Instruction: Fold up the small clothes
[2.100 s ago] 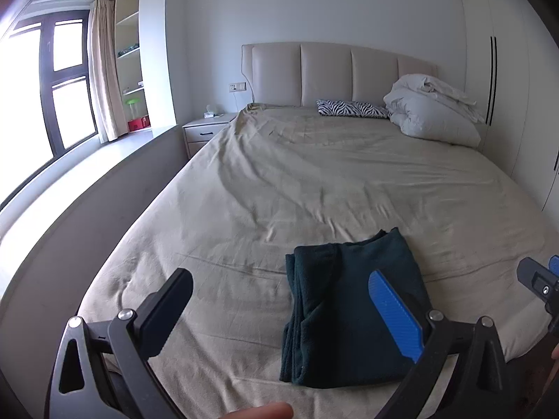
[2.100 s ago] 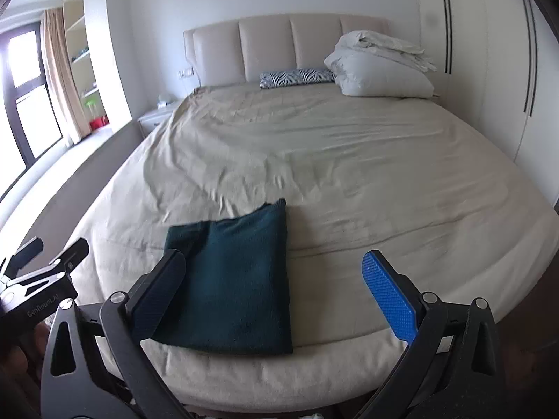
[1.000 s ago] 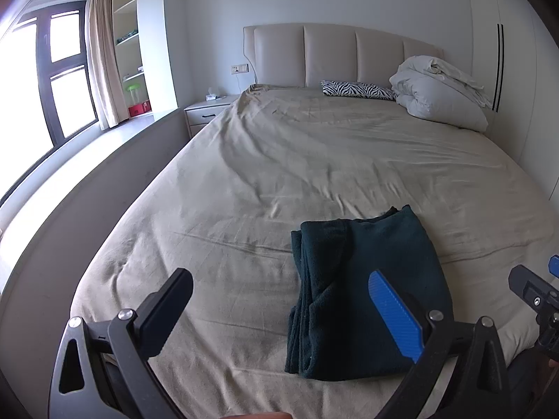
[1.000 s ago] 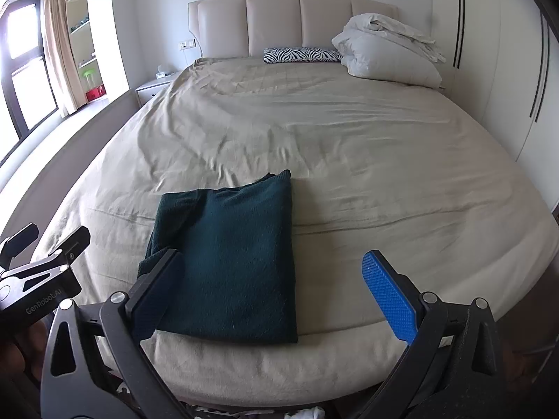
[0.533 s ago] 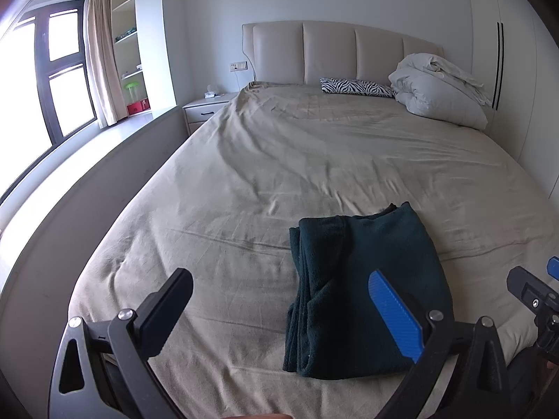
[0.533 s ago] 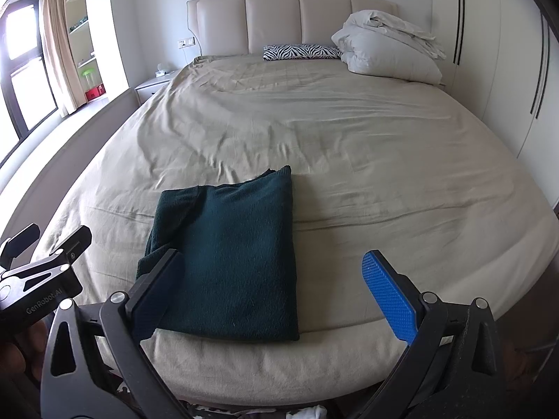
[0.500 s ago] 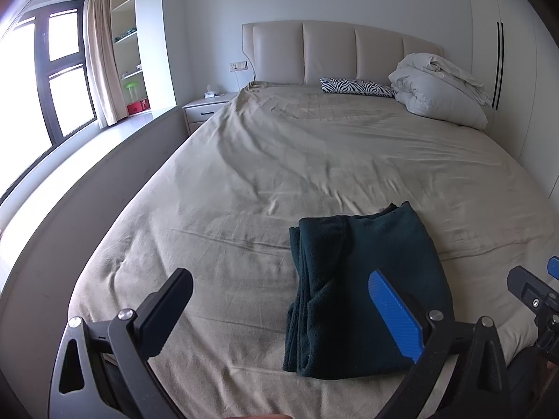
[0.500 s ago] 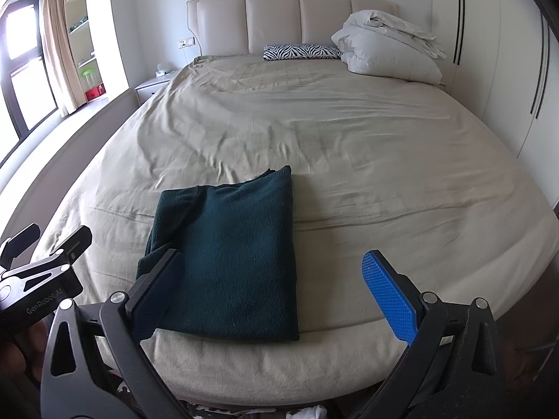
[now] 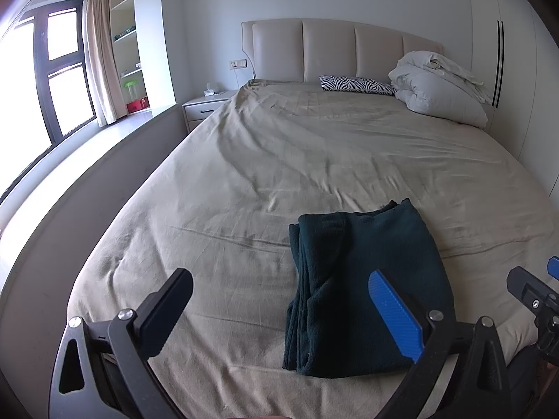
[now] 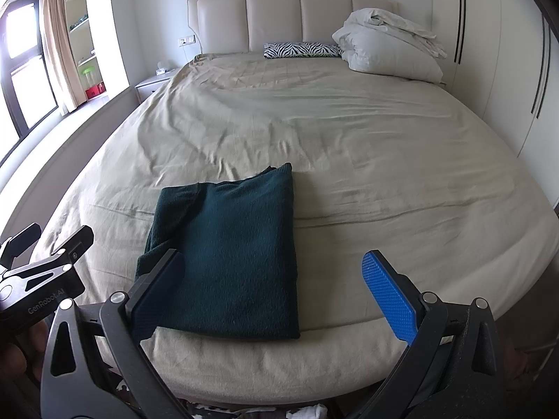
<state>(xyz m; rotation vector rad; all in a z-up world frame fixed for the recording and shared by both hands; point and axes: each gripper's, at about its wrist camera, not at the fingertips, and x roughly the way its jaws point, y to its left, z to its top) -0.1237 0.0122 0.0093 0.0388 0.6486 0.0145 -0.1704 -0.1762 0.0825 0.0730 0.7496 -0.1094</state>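
We find the dark green garment [image 10: 230, 255] folded on the bed [image 10: 349, 146], lower centre of frame, long axis running away from us. Both the left gripper [image 9: 279, 310] and right gripper [image 10: 272, 286] hang released and empty; the right sits nearer, we judge.

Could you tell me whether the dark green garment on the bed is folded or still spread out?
Folded. The dark green garment lies as a compact rectangle on the bed, with stacked layer edges along its left side.
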